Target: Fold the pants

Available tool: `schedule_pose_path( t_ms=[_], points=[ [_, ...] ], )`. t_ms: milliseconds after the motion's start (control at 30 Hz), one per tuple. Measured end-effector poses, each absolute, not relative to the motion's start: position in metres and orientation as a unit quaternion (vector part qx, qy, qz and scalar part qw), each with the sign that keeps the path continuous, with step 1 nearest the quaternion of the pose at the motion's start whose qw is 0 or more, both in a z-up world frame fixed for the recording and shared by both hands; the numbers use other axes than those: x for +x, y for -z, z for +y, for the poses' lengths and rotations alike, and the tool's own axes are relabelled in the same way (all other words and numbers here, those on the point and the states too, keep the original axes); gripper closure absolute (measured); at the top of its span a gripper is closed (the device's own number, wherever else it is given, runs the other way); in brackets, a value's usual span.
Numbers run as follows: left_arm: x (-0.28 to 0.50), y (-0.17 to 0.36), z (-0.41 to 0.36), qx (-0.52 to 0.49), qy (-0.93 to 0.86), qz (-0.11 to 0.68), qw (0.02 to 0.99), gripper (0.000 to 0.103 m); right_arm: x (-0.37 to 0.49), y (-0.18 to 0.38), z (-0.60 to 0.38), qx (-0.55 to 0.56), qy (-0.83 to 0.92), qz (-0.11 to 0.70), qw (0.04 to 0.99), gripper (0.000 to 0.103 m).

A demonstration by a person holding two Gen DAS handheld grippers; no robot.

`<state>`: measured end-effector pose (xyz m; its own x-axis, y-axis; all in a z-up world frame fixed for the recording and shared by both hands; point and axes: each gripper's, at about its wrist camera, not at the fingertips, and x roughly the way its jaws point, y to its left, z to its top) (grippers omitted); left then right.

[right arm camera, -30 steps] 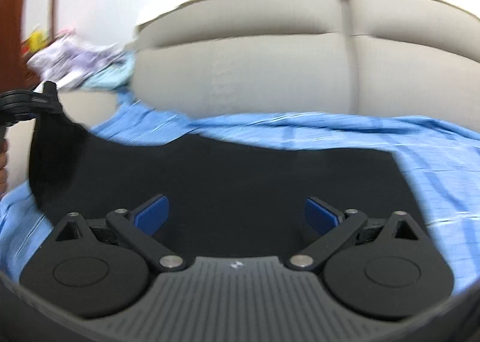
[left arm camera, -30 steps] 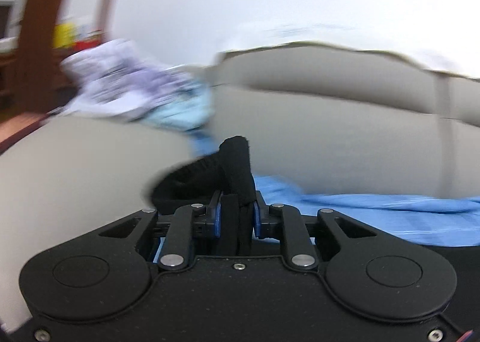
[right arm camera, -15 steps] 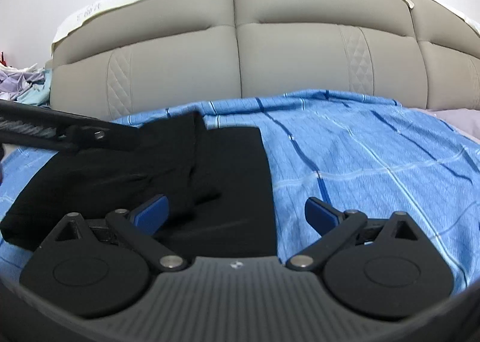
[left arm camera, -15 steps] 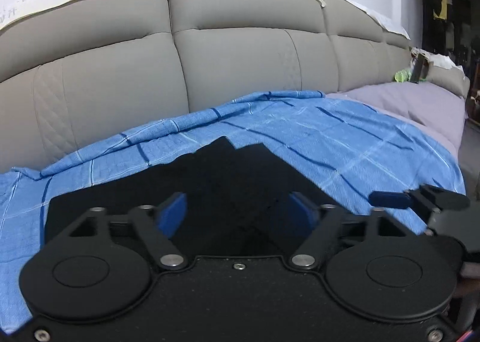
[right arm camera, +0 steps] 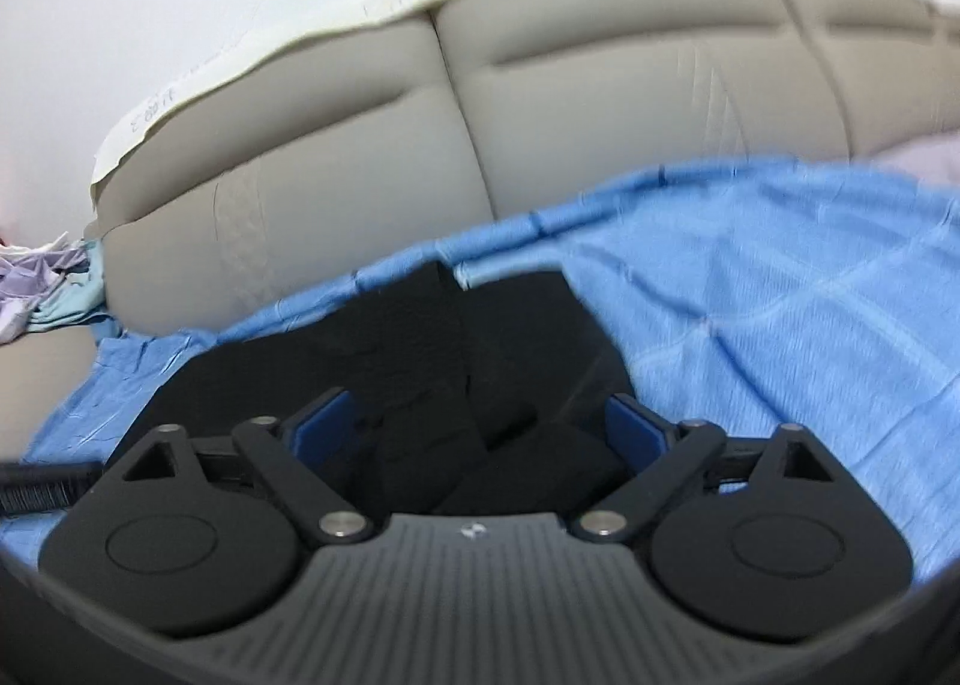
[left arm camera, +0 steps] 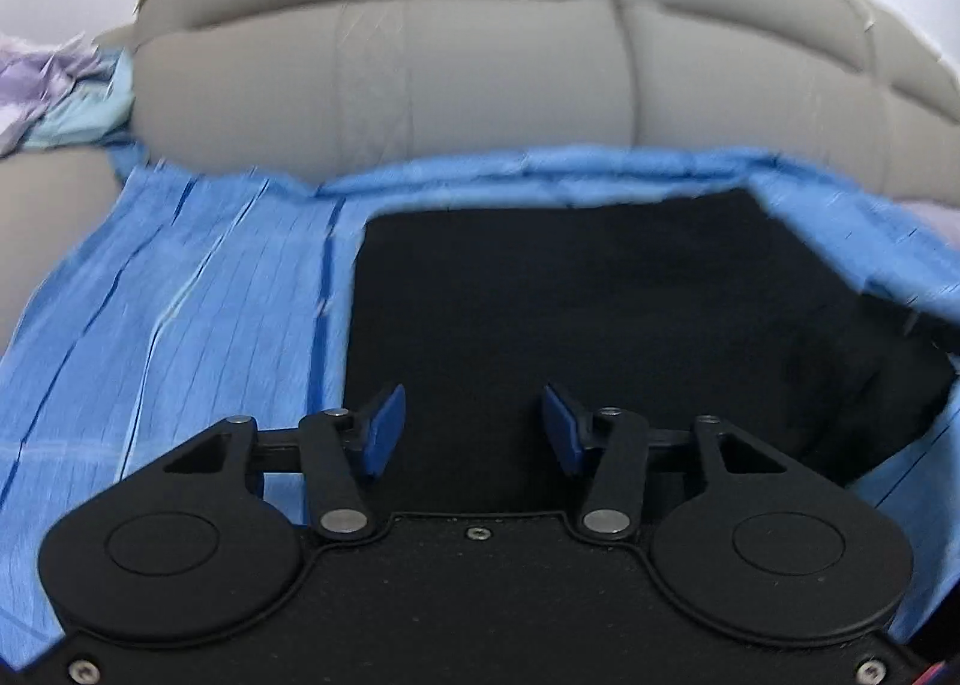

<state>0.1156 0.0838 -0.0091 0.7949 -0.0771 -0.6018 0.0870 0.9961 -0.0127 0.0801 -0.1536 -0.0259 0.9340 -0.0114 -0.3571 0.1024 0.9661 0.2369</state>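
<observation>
The black pants lie folded on a blue striped sheet. In the left wrist view they form a flat dark patch with a straight left edge, bunched at the right. My left gripper is open and empty, low over the near left part of the pants. In the right wrist view the pants show a rumpled folded layer on top. My right gripper is open, its blue pads on either side of a raised bunch of black cloth, not closed on it.
A grey padded headboard stands behind the sheet. A heap of lilac and pale green clothes lies at the far left and also shows in the right wrist view. The other gripper's black edge shows at left.
The left gripper was shut on black cloth a second ago, then let go and opened. Both grippers have since dropped closer to the pants; the left view has swung left.
</observation>
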Motion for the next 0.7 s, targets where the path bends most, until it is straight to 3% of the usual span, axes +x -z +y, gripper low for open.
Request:
schedule_pose_path(
  t_ms=[133, 267, 333, 500, 633, 700],
  points=[
    [0.110, 0.022, 0.082, 0.024, 0.034, 0.303, 0.952, 0.054, 0.078, 0.016, -0.139, 0.082, 0.054, 0.140, 0.985, 0.012],
    [0.110, 0.024, 0.082, 0.016, 0.032, 0.297, 0.954, 0.053, 0.106, 0.025, -0.139, 0.097, 0.041, 0.203, 0.973, 0.013],
    [0.112, 0.025, 0.084, 0.009, 0.034, 0.297, 0.954, 0.053, 0.123, 0.037, -0.143, 0.123, 0.052, 0.248, 0.959, 0.019],
    [0.105, 0.025, 0.086, 0.006, 0.031, 0.291, 0.956, 0.052, 0.137, 0.040, -0.138, 0.137, 0.021, 0.260, 0.956, 0.021],
    [0.102, 0.023, 0.090, -0.005, 0.033, 0.293, 0.955, 0.052, 0.136, 0.040, -0.151, 0.172, 0.007, 0.255, 0.952, 0.038],
    [0.102, 0.023, 0.090, -0.008, 0.034, 0.294, 0.955, 0.051, 0.127, 0.040, -0.160, 0.199, -0.008, 0.255, 0.946, 0.041]
  ],
)
